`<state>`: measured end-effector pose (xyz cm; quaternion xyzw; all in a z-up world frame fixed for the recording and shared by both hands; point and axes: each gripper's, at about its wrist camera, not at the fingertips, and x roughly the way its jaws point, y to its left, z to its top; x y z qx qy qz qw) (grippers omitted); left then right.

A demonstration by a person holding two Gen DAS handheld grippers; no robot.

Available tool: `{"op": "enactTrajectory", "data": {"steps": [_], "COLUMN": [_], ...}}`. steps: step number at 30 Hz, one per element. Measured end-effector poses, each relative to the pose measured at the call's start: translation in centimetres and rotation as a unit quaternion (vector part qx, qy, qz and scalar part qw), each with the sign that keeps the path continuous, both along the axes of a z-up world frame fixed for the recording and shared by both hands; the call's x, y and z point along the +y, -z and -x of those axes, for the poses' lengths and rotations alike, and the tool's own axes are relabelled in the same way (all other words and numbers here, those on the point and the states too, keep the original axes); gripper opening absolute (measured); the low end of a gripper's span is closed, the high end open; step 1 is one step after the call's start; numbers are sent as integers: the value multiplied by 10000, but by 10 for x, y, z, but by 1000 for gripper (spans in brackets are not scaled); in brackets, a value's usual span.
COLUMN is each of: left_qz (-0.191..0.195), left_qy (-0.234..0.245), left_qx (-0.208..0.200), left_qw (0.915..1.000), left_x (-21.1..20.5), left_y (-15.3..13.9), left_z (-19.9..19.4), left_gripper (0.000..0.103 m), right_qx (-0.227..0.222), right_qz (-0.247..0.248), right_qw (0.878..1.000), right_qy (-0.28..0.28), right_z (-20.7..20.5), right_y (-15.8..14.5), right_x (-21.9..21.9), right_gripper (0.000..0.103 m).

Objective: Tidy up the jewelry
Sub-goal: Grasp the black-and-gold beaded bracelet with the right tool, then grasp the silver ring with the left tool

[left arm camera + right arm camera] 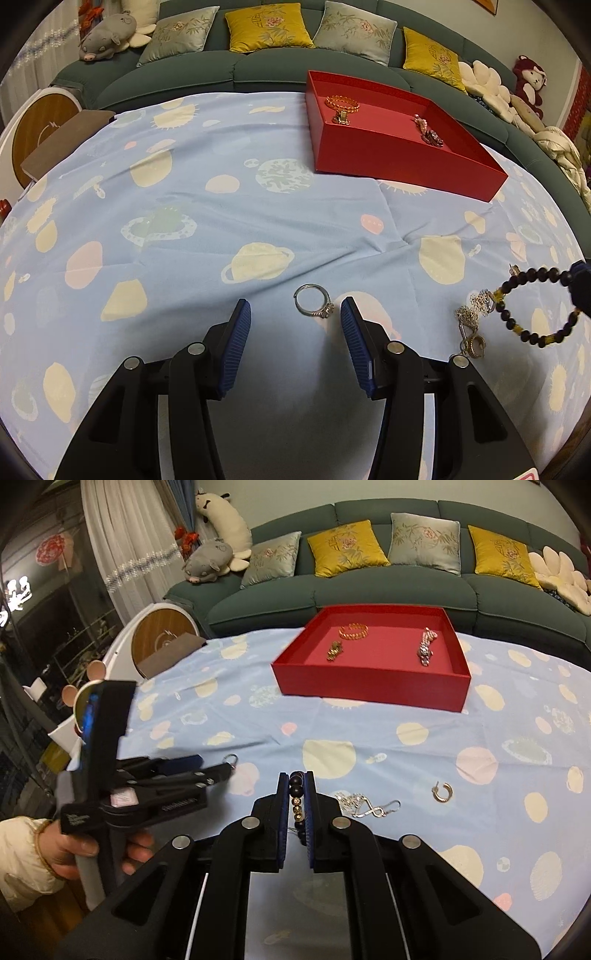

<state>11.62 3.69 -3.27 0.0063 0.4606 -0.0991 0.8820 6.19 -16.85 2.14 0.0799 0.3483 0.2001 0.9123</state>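
Dangling limp from the clenched right gripper (296, 786), a dark bead bracelet (532, 306) hangs near the tablecloth's (258, 206) front edge w/ beads probably slippery; left gripper (295, 314), released, straddles a light, hard ring (313, 305), best pinched across its band.

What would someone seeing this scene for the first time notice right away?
The red box at the far side of the blue planet-print cloth, with gold and pink jewelry inside. Closer in, the right gripper is shut on a dark beaded bracelet, while the open left gripper frames a silver ring.
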Motion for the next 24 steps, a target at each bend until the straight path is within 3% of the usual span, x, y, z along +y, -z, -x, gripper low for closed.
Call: {"op": "enactTrajectory", "data": {"steps": [5,10,17,24], "left_qz": [-49,51,105,332], "left_qy": [24,94,102,174], "left_qx": [-132,-124,-144,-326], "left_qw": [9999,9999,9998,9988], "left_x": [-6,-8,-9,-11], "left_y": [2,1,-3,-26], "left_z": [-3,-4,-2,6], "left_gripper": [47,20,19,18], "right_qx": [-115,-27,-59,-173], "right_qz": [-84,-62,-63,-87], "right_qw": [9999,9999,9996,9992], "right_qy": [36,141,251,351], "right_z": [1,-1,2,1], "right_y": [-10,-4,-6,-14], "right_x": [-5,-11,-18,-26], "right_gripper": [7,7,7,7]}}
